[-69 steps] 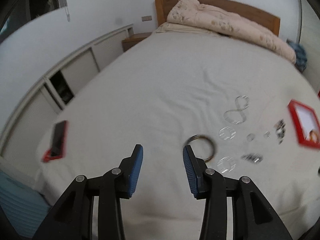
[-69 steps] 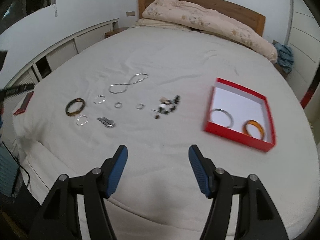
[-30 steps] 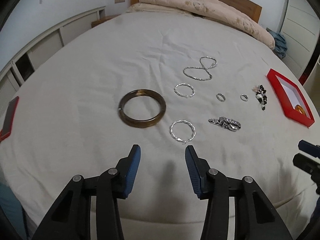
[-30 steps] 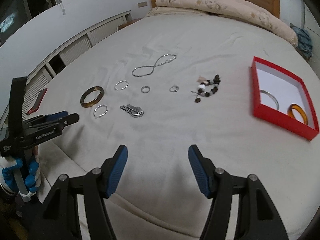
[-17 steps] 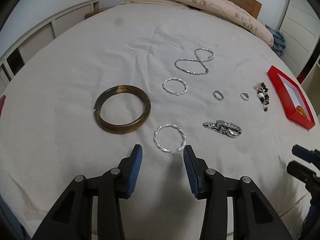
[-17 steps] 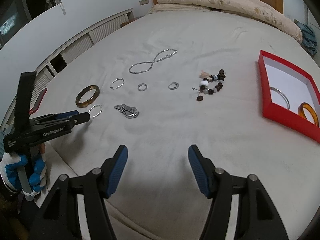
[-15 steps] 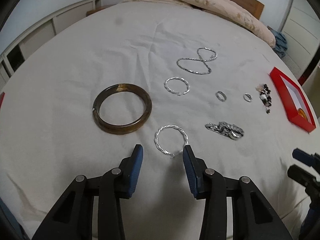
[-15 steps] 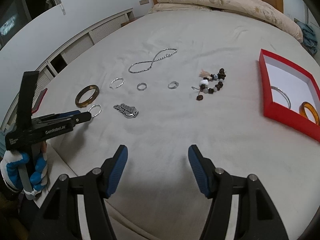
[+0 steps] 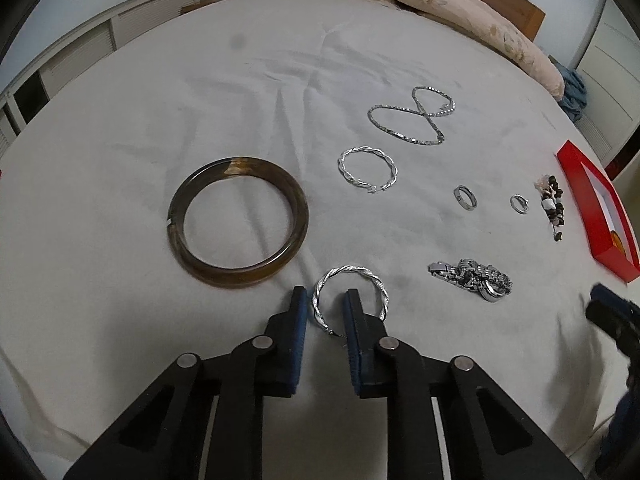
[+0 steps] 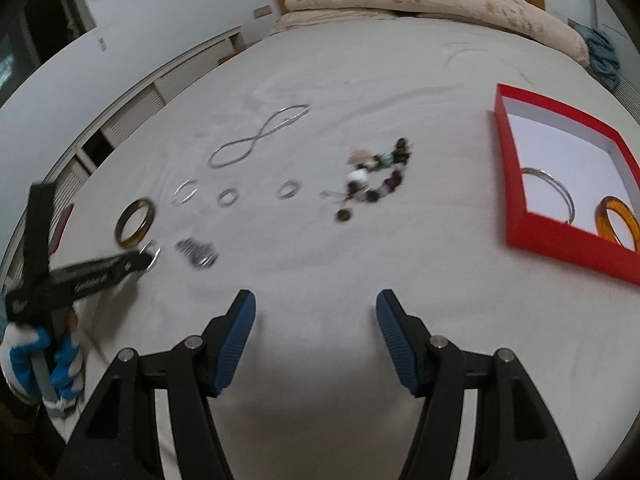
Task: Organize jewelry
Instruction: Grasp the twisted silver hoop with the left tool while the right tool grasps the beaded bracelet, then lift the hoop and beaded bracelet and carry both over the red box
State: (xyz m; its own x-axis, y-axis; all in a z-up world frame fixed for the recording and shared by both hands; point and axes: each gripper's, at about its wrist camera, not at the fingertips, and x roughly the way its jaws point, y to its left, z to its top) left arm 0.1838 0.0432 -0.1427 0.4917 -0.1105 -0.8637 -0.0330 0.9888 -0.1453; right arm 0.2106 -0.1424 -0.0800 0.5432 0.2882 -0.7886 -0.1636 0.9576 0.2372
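Left tongs [image 9: 325,312] had just been closing around the near rim of a twisted silver bangle [image 9: 349,295] – thin, rope-like, shiny – lying on the bed [image 9: 160,120] beside the brown bangle [image 9: 237,234], pads not yet pinching. Right tongs [image 10: 314,322] gaped empty.

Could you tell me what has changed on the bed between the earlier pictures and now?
The left gripper has come down to the nearer twisted silver bangle, and its jaws have just been closing, one finger inside the loop and one outside; contact is not clear. The right gripper drifted nearer the bed, jaws equally wide. The brown resin bangle, the other jewelry and the red box lie unmoved.
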